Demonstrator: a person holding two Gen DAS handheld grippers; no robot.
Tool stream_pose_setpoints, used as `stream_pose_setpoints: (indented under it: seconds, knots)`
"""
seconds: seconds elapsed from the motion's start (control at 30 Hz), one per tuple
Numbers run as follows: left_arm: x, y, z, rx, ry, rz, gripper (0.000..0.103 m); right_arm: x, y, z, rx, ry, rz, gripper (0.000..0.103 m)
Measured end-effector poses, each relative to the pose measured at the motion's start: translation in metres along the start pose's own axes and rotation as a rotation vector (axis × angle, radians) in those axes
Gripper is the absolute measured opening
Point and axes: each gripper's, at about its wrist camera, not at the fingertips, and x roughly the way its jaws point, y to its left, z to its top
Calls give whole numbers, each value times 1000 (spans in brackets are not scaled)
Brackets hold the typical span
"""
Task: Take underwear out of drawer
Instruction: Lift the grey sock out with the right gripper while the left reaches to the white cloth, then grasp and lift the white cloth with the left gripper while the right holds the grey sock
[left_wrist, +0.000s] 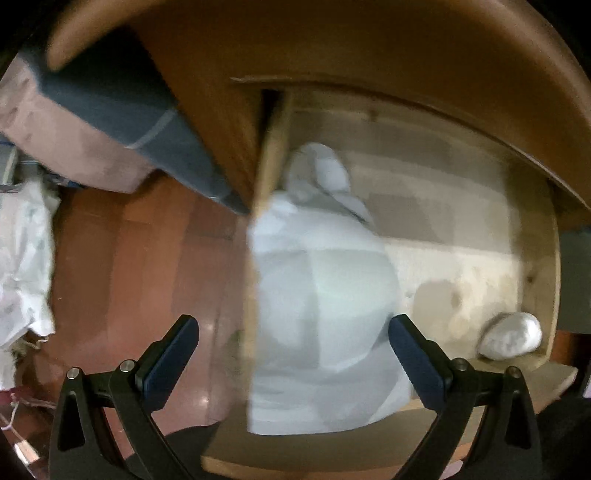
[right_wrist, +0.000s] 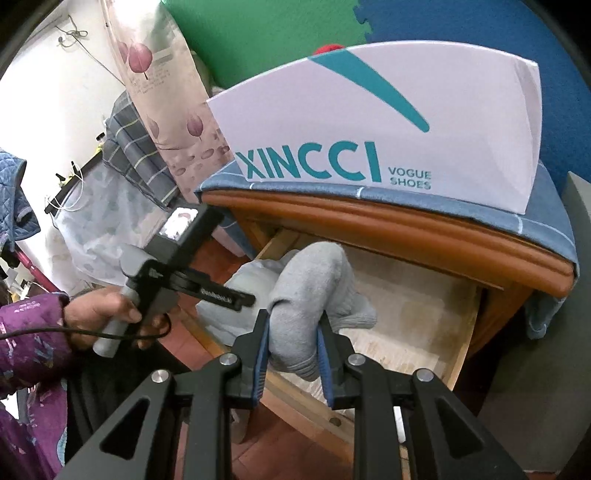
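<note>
The wooden drawer (right_wrist: 458, 354) of a nightstand stands pulled open. My right gripper (right_wrist: 293, 332) is shut on a grey knit garment (right_wrist: 314, 280) and holds it above the drawer's front left part. A pale blue-white underwear piece (left_wrist: 325, 291) lies at the drawer's left side and drapes over its side wall; it also shows behind the grey garment in the right wrist view (right_wrist: 243, 284). My left gripper (left_wrist: 291, 354) is open, just above this pale garment. The hand-held left gripper body (right_wrist: 173, 258) is at the drawer's left.
A small white bundle (left_wrist: 511, 336) lies in the drawer's right front corner (left_wrist: 546, 295). A white shoe box (right_wrist: 388, 122) stands on the cloth-covered nightstand top (right_wrist: 546, 221). Red-brown floor (left_wrist: 140, 266) and bedding (left_wrist: 110, 122) lie to the left.
</note>
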Motion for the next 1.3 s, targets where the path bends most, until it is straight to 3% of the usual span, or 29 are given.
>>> stream_pose_setpoints:
  seconds: [0.03,0.07,0.17,0.23,0.33,0.5,0.57,0.6,0.7,0.8,0.87,0.93,0.97,1.0,1.03,1.07,1.17,1.3]
  knots:
    - [-1,-4,-2,16,-5,-45,97,-2,0,0,3,-6,4,23]
    - [-1,-10,-5,34,-8,-97,87,-5,-2,0,10,-11,9,23]
    - [11,-21,-9,46,46,-146,62,-9,-8,0,39,-22,23,23]
    - [15,-19,-11,12,71,-245,49,-11,-11,0,56,-32,28,23]
    - [8,-12,-10,-15,46,-282,42,-11,-14,0,61,-35,23,23]
    - [15,-5,-9,-43,83,-320,39,-9,-15,0,74,-37,39,23]
    - [13,-2,-7,-62,63,-324,40,-8,-15,-1,69,-37,38,23]
    - [10,-1,-5,-63,41,-304,47,-8,-15,-1,71,-35,37,23]
    - [4,5,-1,-80,16,-213,97,-8,-17,-1,85,-33,43,23]
    - [11,9,-2,-93,37,-191,100,-9,-18,-2,92,-36,57,23]
    - [17,1,0,-48,62,-106,102,-10,-17,-2,88,-34,56,23]
    - [18,-8,-1,1,39,-77,101,-10,-17,-2,92,-35,60,23]
    - [17,-12,-3,21,15,-96,101,-11,-17,-2,92,-35,58,23]
    - [19,-15,-4,25,12,-160,76,-11,-17,-2,91,-35,56,23]
    - [24,-16,-4,17,38,-207,27,-11,-18,-2,91,-36,57,23]
    - [28,-17,-4,21,55,-211,10,-11,-17,-2,89,-36,58,23]
    - [29,-22,-6,44,37,-226,6,-10,-15,-3,76,-28,52,23]
    - [-2,-23,-12,67,-74,-252,6,-12,-18,-2,82,-38,52,23]
